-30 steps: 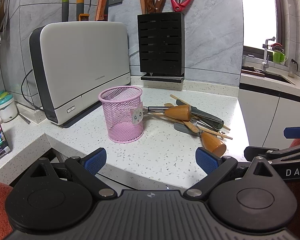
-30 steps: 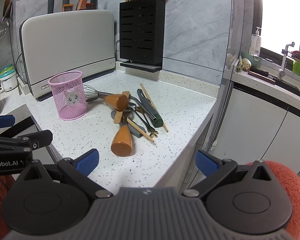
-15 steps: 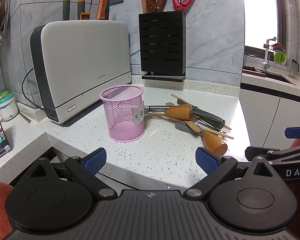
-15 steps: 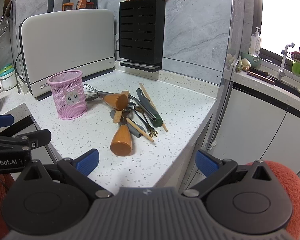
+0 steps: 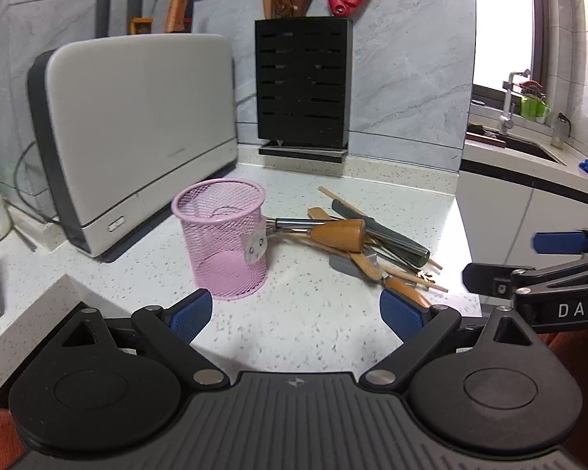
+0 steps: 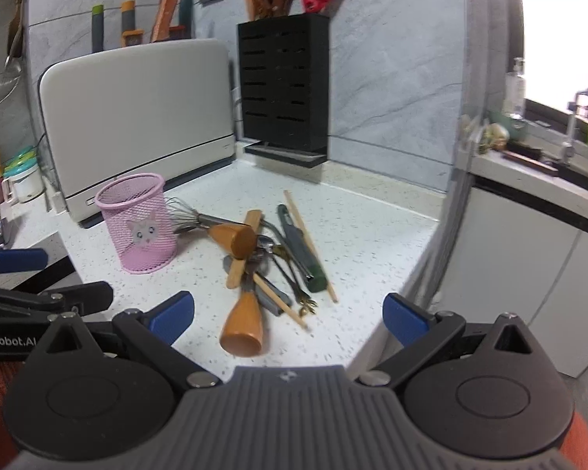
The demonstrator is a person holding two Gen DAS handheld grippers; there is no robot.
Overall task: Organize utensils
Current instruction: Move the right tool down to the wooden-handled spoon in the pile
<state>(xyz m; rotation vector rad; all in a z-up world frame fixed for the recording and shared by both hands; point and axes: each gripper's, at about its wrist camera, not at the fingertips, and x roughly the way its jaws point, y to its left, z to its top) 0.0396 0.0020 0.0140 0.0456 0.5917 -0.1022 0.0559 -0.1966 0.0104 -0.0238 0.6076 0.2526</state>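
An empty pink mesh cup [image 5: 223, 235] with a cat sticker stands upright on the white speckled counter; it also shows in the right wrist view [image 6: 137, 221]. Right of it lies a pile of utensils [image 5: 364, 243]: a whisk with a wooden handle [image 6: 231, 235], another wooden-handled tool [image 6: 245, 323], a dark green-handled tool [image 6: 302, 250], chopsticks [image 6: 309, 243] and small forks. My left gripper [image 5: 296, 313] is open and empty, just short of the cup. My right gripper [image 6: 288, 311] is open and empty, above the near end of the pile.
A white appliance [image 5: 137, 125] stands behind the cup, a black knife block [image 5: 302, 82] with knives and red scissors at the back wall. The counter edge [image 6: 407, 290] drops off right of the pile. A sink [image 5: 529, 145] lies far right. Jars [image 6: 19, 176] and a phone sit at the left.
Both grippers have moved forward toward the counter; the cup and utensil pile appear closer and larger. Nothing on the counter has moved.
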